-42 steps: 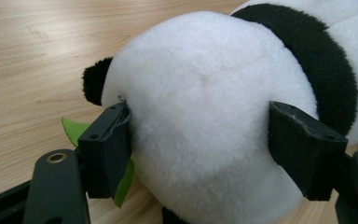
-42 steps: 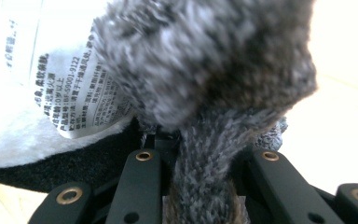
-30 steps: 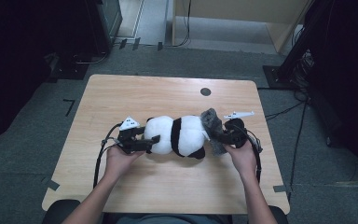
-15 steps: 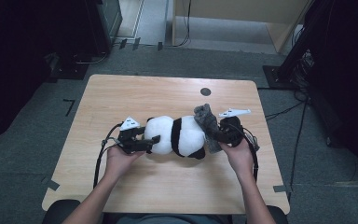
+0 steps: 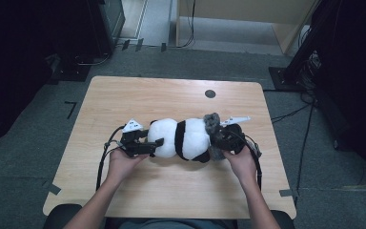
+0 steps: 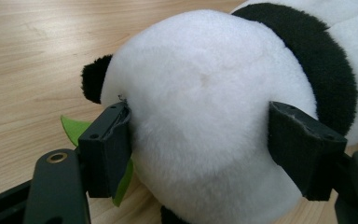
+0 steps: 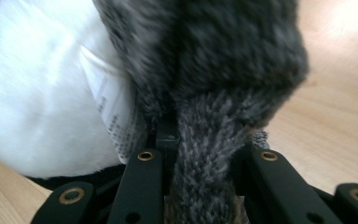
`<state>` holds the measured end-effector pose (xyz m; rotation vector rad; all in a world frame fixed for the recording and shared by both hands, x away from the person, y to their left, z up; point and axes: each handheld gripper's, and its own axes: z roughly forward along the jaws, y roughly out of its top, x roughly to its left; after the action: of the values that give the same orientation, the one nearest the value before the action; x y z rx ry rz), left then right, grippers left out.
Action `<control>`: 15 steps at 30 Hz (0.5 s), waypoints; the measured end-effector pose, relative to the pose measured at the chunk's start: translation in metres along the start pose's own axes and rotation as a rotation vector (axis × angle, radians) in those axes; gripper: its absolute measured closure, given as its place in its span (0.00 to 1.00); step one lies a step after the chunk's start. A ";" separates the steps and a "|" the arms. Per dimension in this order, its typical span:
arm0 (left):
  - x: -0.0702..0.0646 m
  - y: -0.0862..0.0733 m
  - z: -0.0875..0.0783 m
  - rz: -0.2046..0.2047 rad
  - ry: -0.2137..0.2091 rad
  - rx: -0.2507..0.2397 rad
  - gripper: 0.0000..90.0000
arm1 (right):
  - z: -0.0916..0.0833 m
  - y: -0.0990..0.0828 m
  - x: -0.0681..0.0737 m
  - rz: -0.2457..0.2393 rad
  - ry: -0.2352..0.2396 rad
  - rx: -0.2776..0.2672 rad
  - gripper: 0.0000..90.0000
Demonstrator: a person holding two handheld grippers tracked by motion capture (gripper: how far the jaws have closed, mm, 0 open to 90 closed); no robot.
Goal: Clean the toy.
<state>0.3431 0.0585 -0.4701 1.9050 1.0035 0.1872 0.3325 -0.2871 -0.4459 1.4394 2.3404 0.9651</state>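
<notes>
Your left gripper (image 6: 200, 154) is squeezing the plush panda (image 5: 183, 138) by its white head. Your right gripper (image 7: 200, 158) is pinched tight on the grey knit sock (image 7: 205, 186) at its other end.

A panda plush (image 5: 183, 138) is lying on the wooden table (image 5: 171, 95). The left gripper (image 5: 140, 143) is clasping the panda plush's white end, while the right gripper (image 5: 226, 138) is pinching grey knitted fabric (image 5: 213, 125) at the other end.
</notes>
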 end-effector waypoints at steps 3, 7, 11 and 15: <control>0.000 0.000 0.000 -0.003 0.002 0.002 0.28 | 0.008 -0.003 -0.001 0.028 0.018 0.018 0.83; 0.000 0.000 0.000 -0.002 0.001 0.000 0.28 | 0.018 -0.005 -0.001 0.028 0.014 0.063 0.83; 0.001 0.000 0.000 -0.001 -0.002 0.000 0.28 | 0.027 -0.006 -0.001 0.025 0.013 0.099 0.83; 0.001 0.000 0.000 -0.003 -0.003 -0.001 0.28 | 0.033 -0.006 -0.003 0.021 0.010 0.109 0.83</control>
<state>0.3437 0.0593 -0.4705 1.9022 1.0036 0.1827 0.3467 -0.2780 -0.4752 1.5054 2.4245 0.8639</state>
